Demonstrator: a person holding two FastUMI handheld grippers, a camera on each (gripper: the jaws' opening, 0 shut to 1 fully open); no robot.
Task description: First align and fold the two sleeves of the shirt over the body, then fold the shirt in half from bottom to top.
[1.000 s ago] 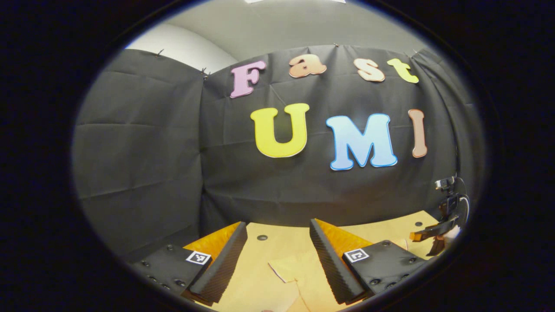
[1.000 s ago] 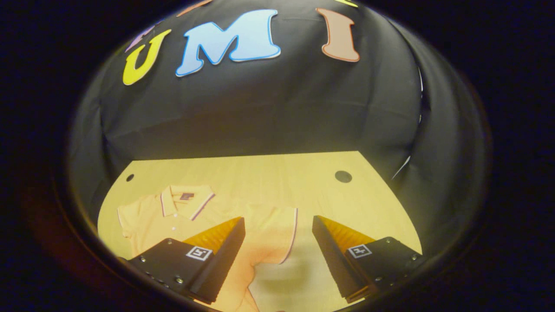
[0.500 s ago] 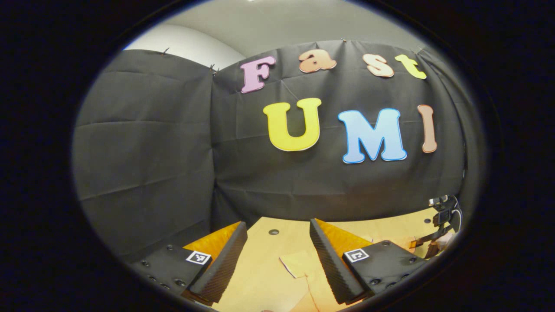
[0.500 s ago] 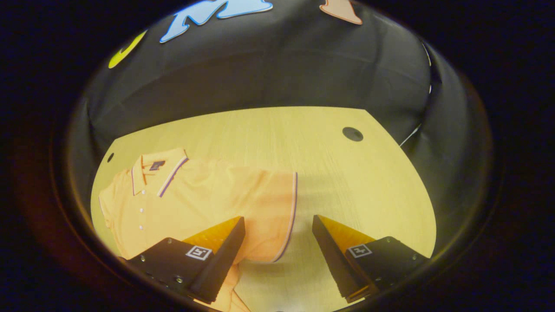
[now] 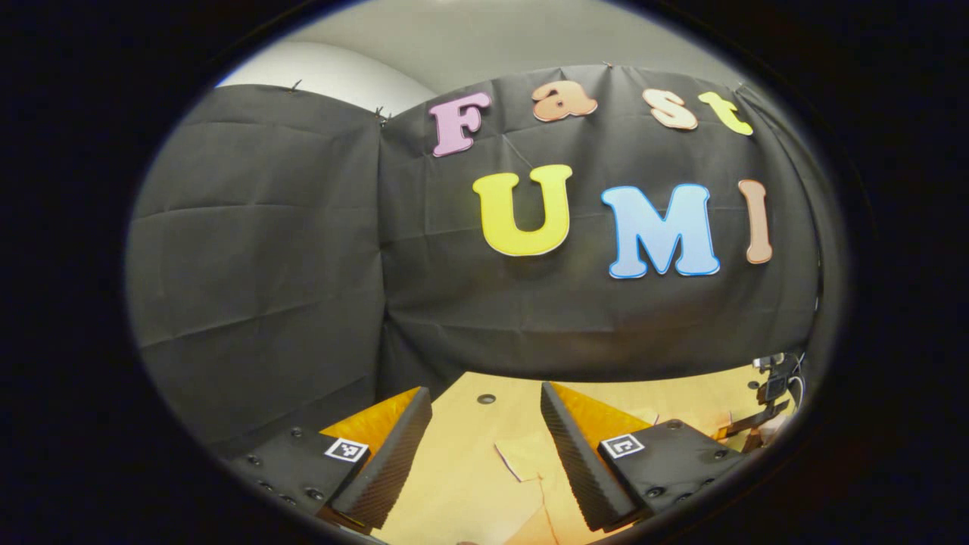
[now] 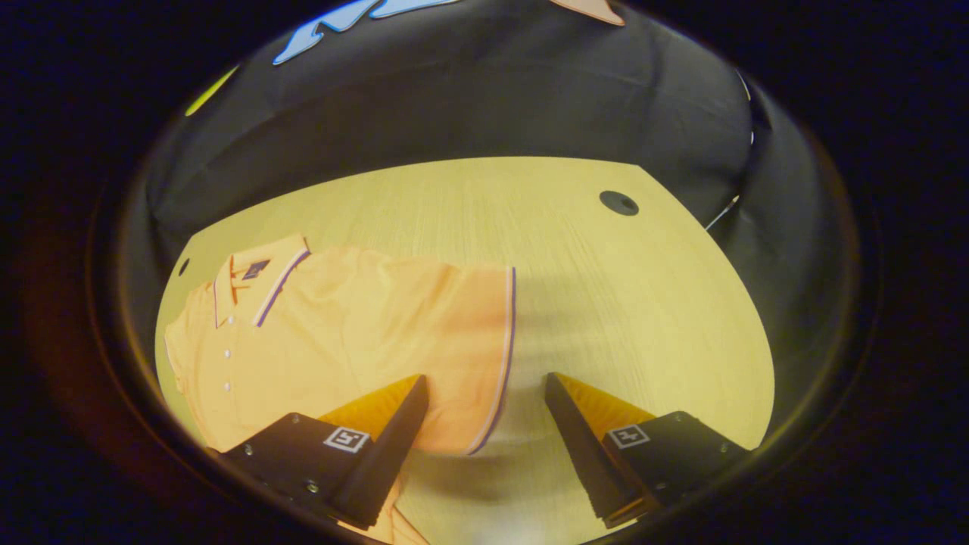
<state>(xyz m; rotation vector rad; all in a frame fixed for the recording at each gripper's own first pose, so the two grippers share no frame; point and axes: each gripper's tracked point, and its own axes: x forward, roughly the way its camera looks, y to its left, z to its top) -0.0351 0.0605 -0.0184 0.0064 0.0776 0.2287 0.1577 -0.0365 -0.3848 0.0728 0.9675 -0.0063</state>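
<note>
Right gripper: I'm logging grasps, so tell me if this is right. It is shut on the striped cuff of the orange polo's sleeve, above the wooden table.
Not quite. The right gripper is open, not shut: in the right gripper view its fingers stand apart, with the sleeve's striped cuff of the orange polo between them, above the wooden table.

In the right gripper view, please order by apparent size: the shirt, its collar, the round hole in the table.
1. shirt
2. collar
3. hole, though it lies farther from the camera.
</note>
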